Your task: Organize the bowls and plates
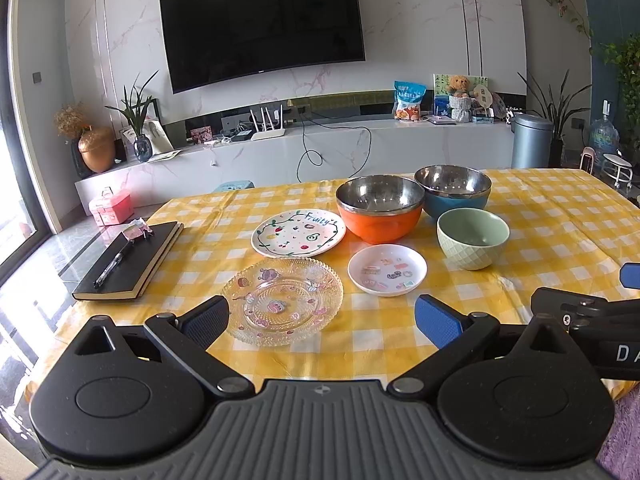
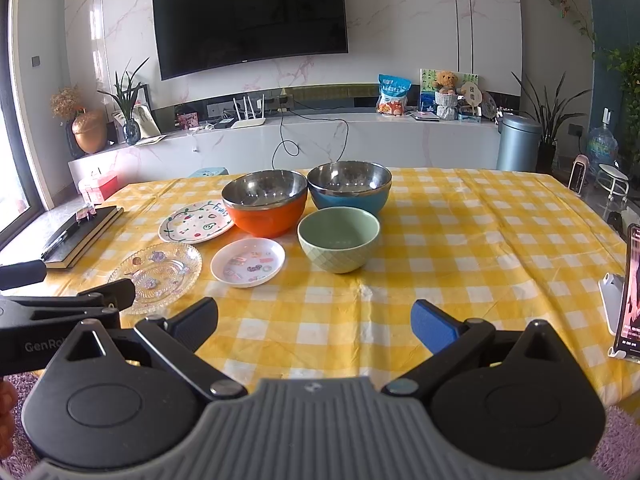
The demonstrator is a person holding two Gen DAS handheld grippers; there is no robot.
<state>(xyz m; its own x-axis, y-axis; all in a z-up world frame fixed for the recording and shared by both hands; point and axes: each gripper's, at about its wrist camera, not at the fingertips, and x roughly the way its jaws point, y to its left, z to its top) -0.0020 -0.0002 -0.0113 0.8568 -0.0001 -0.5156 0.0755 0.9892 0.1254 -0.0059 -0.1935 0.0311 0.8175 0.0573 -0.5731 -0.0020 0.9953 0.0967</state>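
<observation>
1. Nothing is stacked or lifted yet, so I judge this to be the very start: three plates and three bowls lie spread singly on the yellow checked desk (image 1: 540,220).
2. The plates sit to the left: a glass plate (image 1: 282,301) nearest, a white "Fruity" plate (image 1: 298,233) behind it, and a small sticker plate (image 1: 387,269) to their right.
3. The bowls sit behind and right: an orange bowl (image 1: 379,209), a blue bowl (image 1: 454,189) just beside it, and a green bowl (image 1: 472,238) in front of the blue one.
4. The left gripper (image 1: 320,322) hovers low over the near desk edge, jaws spread wide and empty, the glass plate's near rim between its fingers.
5. The right gripper (image 2: 314,320) is level with it, beside it, jaws likewise wide and empty over bare cloth, facing the green bowl.
6. The next move probably calls for a rim grasp: one jaw under, one over a plate's edge, or pinching a bowl wall, then nesting like with like.
</observation>
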